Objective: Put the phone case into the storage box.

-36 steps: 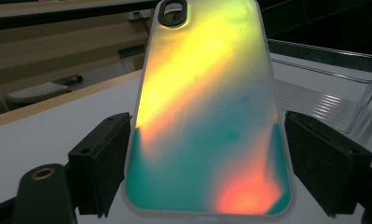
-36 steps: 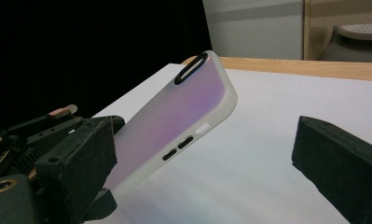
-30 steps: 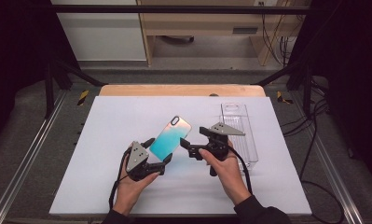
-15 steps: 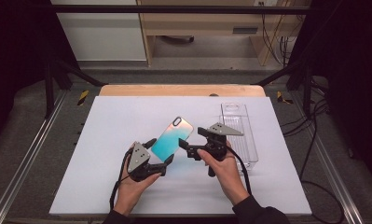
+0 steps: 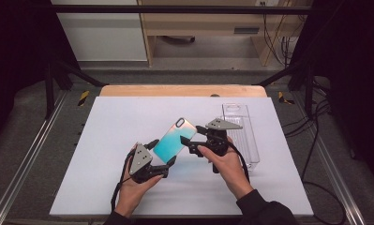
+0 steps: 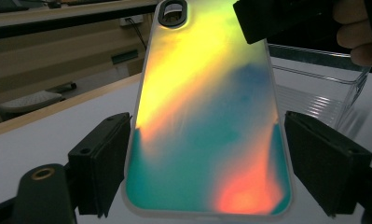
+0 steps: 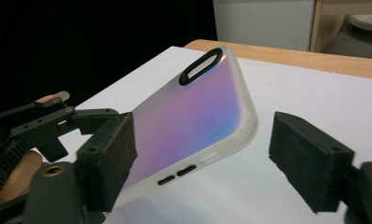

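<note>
An iridescent phone case [image 5: 174, 139] hangs tilted above the white table, camera hole at its far end. My left gripper [image 5: 162, 152] is shut on its near end: in the left gripper view both pads press the long edges of the case [image 6: 207, 116]. My right gripper [image 5: 190, 136] stands open at the case's right side. In the right gripper view the case [image 7: 193, 107] lies against the left pad [image 7: 113, 158], and a gap separates its buttoned rim from the right pad [image 7: 309, 158].
A clear plastic box [image 5: 241, 133] lies on the table just right of my right hand, also seen past the case as the clear box [image 6: 314, 84]. The white table top [image 5: 105, 140] ends in a wooden strip [image 5: 182, 90] at the back.
My left gripper has moved up and right to the case's near end, and its jaws now sit on both edges. The case and right gripper have hardly moved.
</note>
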Tool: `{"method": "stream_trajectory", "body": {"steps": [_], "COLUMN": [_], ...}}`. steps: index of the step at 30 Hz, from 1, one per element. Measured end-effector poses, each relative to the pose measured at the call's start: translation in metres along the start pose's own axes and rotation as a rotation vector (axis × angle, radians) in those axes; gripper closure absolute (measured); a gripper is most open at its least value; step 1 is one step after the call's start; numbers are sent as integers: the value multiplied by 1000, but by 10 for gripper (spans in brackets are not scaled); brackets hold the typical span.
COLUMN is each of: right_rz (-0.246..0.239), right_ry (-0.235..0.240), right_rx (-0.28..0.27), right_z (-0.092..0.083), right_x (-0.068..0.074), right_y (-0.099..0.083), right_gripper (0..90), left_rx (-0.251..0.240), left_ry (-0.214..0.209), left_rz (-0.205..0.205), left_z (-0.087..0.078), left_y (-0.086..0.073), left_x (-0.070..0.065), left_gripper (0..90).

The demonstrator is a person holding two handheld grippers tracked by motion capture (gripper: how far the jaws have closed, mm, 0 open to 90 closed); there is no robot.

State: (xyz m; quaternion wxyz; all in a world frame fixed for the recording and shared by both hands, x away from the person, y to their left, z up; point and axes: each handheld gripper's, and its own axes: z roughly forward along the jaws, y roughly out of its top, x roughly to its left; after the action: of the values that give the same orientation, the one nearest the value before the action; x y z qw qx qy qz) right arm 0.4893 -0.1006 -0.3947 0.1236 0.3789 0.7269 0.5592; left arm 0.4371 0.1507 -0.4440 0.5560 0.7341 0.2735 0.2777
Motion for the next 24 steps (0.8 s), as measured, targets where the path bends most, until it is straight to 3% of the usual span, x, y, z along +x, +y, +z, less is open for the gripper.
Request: {"method": "stream_trajectory", "body": {"steps": [13,24], "right_rz": [68,99], "right_ry": [70,109], "right_rx": [37,34], "right_z": [-3,-6], "right_x": [-9,-12], "right_y": [5,7], "right_gripper": [406,543], "left_rx": [-12,-11], "left_ry": [-2,-10], "left_rz": [17,26], "left_z": [-1,0], "left_y": [2,1], "left_x": [-3,-4], "left_gripper": [165,165]}}
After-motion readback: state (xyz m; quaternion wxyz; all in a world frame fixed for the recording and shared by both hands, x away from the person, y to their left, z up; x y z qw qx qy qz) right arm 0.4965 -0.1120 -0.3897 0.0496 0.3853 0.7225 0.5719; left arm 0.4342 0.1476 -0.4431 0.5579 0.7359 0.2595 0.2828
